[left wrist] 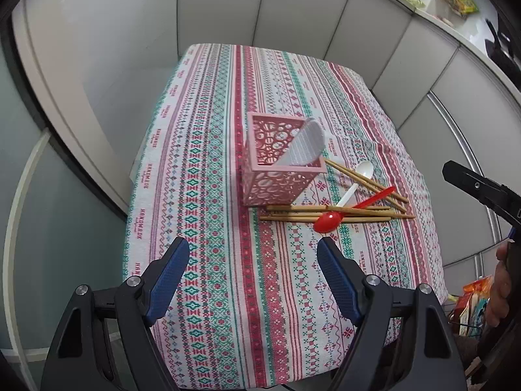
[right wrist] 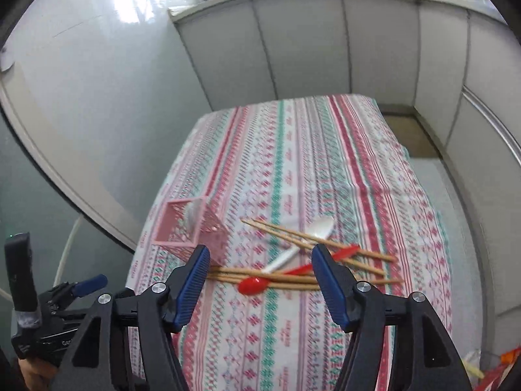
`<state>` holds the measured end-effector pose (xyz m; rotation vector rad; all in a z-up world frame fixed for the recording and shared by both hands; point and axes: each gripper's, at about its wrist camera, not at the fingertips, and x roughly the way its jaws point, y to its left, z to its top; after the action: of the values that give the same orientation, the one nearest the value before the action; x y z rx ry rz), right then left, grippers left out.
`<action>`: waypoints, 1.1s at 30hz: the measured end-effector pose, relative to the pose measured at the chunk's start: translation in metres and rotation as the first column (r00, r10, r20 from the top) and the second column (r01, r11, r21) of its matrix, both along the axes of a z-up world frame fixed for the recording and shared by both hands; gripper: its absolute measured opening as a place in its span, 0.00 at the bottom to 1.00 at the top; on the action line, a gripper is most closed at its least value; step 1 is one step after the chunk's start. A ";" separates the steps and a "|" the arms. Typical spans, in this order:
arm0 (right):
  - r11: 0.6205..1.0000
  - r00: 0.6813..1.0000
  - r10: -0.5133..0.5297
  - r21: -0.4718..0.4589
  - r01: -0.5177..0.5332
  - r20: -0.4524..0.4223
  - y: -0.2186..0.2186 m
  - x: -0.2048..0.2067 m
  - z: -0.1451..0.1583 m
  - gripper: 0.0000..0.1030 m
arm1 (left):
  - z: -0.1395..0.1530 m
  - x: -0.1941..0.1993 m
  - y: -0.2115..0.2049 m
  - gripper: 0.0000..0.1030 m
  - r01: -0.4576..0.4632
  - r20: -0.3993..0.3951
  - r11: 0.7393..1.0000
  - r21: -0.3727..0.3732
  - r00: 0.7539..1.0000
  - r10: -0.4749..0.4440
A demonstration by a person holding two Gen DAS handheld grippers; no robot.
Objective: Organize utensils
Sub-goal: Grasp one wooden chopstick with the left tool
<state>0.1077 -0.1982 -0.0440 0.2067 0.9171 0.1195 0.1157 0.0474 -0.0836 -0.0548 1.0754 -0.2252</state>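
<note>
Each black-framed gripper (left wrist: 253, 244) (right wrist: 257, 252) carries ribbed blue pads and silver screws.

The bench (left wrist: 228, 293) is covered edge to edge by a cloth (left wrist: 202, 169) woven in lengthwise bands of red, pink, green and white. A pink pierced holder (left wrist: 276, 179) stands upright on the cloth, and just to its right lie several wooden chopsticks (left wrist: 325, 213), some side by side along the holder's near edge and others slanting away from its corner. A white spoon (left wrist: 353, 182) and a red spoon (left wrist: 329, 221) lie across the chopsticks, the red bowl nearest the viewer and the white bowl farther back.
</note>
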 end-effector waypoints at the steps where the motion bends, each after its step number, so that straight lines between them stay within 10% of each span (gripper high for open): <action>1: 1.000 1.000 -0.008 0.004 0.008 -0.010 -0.005 -0.001 -0.003 0.65 | -0.001 0.000 -0.004 0.80 0.007 -0.002 1.000 0.005 1.000 -0.007; 21: 0.982 0.940 -0.172 0.022 0.187 -0.296 -0.110 -0.014 -0.067 0.73 | -0.025 0.007 -0.093 0.79 0.193 -0.023 0.980 0.043 0.981 -0.192; 33: 0.969 0.912 -0.231 0.001 0.246 -0.340 -0.154 -0.012 -0.078 0.73 | -0.035 0.034 -0.179 0.55 0.292 -0.043 0.956 0.028 0.956 -0.291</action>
<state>0.0962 -0.3517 -0.1221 0.3871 1.2240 -0.1283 0.1497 -0.1319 -0.1187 0.1320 1.1237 -0.4741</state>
